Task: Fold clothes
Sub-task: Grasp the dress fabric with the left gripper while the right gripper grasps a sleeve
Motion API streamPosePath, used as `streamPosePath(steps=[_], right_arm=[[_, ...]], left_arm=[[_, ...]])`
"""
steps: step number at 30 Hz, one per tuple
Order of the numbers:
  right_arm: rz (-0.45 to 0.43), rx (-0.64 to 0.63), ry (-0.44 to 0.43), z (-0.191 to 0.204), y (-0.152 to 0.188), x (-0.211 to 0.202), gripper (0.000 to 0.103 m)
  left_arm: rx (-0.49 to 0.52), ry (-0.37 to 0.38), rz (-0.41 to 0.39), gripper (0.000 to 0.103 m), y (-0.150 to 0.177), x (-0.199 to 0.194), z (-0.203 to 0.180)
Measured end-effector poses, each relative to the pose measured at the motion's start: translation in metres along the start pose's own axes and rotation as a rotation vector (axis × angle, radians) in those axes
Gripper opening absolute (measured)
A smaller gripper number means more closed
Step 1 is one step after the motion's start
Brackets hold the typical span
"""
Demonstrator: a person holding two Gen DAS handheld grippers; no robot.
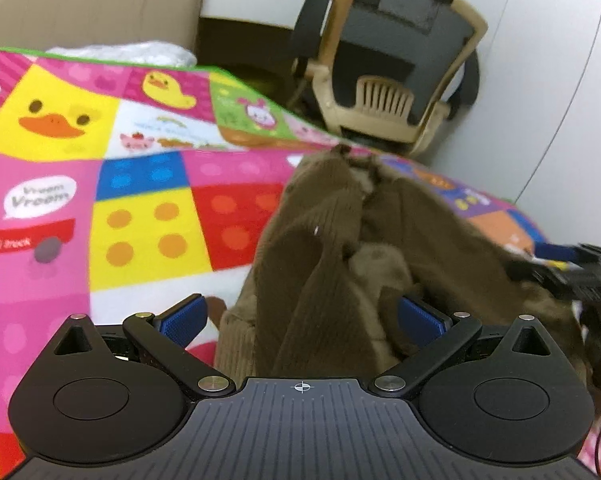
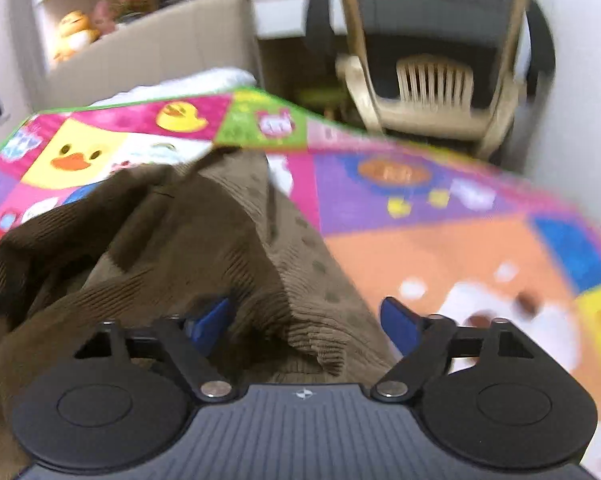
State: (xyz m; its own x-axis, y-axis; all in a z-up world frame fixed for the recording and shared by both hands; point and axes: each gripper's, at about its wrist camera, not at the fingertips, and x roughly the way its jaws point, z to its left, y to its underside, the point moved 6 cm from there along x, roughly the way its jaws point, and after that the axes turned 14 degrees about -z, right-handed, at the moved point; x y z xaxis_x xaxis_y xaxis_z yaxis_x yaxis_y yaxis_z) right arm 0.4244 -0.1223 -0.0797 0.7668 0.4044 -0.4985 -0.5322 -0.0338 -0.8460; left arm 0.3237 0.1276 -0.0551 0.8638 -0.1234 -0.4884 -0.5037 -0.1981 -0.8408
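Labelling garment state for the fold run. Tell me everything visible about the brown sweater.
The brown sweater is ribbed knit with a paler ribbed hem, crumpled and bunched, not flat, on the colourful play mat. Part carries a darker dot pattern. Folds rise between the wide-set fingers of the left gripper and the right gripper; the pads do not visibly press the cloth.

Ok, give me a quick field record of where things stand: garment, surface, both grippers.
garment: brown knit sweater, crumpled, not yet folded
surface: colourful cartoon play mat
left gripper: jaws wide, sweater hem between them, pads not pressing
right gripper: jaws apart, ribbed hem between them, no clear pinch
background: beige chair beyond the mat
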Motion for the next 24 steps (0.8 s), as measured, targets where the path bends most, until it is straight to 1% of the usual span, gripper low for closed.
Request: streamPosePath(steps=[1, 2, 3, 4, 5, 6, 8, 10, 11, 13, 15, 18, 20, 21, 22, 23, 24], right_arm=[[-0.011, -0.005, 0.0, 0.002, 0.001, -0.001, 0.069], [-0.016, -0.019, -0.007, 0.004, 0.004, -0.006, 0.061], [-0.015, -0.024, -0.022, 0.008, 0.007, -0.01, 0.05], [-0.013, -0.032, -0.034, 0.012, 0.01, -0.017, 0.048], [-0.011, -0.042, -0.046, 0.016, 0.013, -0.023, 0.044], [-0.008, -0.056, -0.054, 0.019, 0.017, -0.031, 0.042], [0.001, -0.082, -0.075, 0.025, 0.028, -0.05, 0.041], [0.012, -0.102, -0.105, 0.031, 0.041, -0.075, 0.041], [0.02, -0.121, -0.125, 0.036, 0.05, -0.091, 0.041], [0.038, -0.162, -0.158, 0.043, 0.064, -0.119, 0.041], [0.049, -0.225, -0.182, 0.046, 0.08, -0.149, 0.041], [0.02, -0.354, -0.164, 0.05, 0.091, -0.187, 0.041], [-0.04, -0.405, -0.168, 0.056, 0.087, -0.215, 0.043], [-0.065, -0.406, -0.197, 0.061, 0.083, -0.227, 0.047], [-0.089, -0.405, -0.229, 0.066, 0.079, -0.24, 0.05], [-0.105, -0.409, -0.287, 0.075, 0.077, -0.253, 0.06], [-0.116, -0.427, -0.349, 0.086, 0.08, -0.265, 0.069]], left_arm=[[-0.008, 0.008, 0.023, 0.102, 0.004, 0.003, 0.0], [-0.014, 0.016, 0.044, 0.097, 0.007, 0.006, 0.001], [-0.012, 0.019, 0.063, 0.092, 0.011, 0.008, 0.001], [-0.002, 0.007, 0.074, 0.078, 0.013, 0.007, 0.001], [0.013, -0.011, 0.071, 0.073, 0.015, 0.006, 0.002], [0.02, -0.025, 0.069, 0.071, 0.016, 0.003, 0.002], [0.015, -0.031, 0.069, 0.059, 0.02, -0.006, 0.001], [0.02, -0.009, 0.079, 0.051, 0.028, -0.022, -0.005], [0.022, 0.002, 0.084, 0.05, 0.032, -0.031, -0.008], [0.035, 0.039, 0.107, 0.05, 0.045, -0.05, -0.018], [0.074, 0.091, 0.145, 0.05, 0.066, -0.079, -0.032], [0.14, 0.17, 0.186, 0.053, 0.093, -0.125, -0.05], [0.147, 0.201, 0.19, 0.063, 0.099, -0.147, -0.055], [0.151, 0.217, 0.182, 0.066, 0.1, -0.158, -0.058], [0.154, 0.232, 0.158, 0.076, 0.096, -0.166, -0.062], [0.162, 0.245, 0.132, 0.088, 0.092, -0.174, -0.065], [0.176, 0.256, 0.104, 0.092, 0.088, -0.18, -0.069]])
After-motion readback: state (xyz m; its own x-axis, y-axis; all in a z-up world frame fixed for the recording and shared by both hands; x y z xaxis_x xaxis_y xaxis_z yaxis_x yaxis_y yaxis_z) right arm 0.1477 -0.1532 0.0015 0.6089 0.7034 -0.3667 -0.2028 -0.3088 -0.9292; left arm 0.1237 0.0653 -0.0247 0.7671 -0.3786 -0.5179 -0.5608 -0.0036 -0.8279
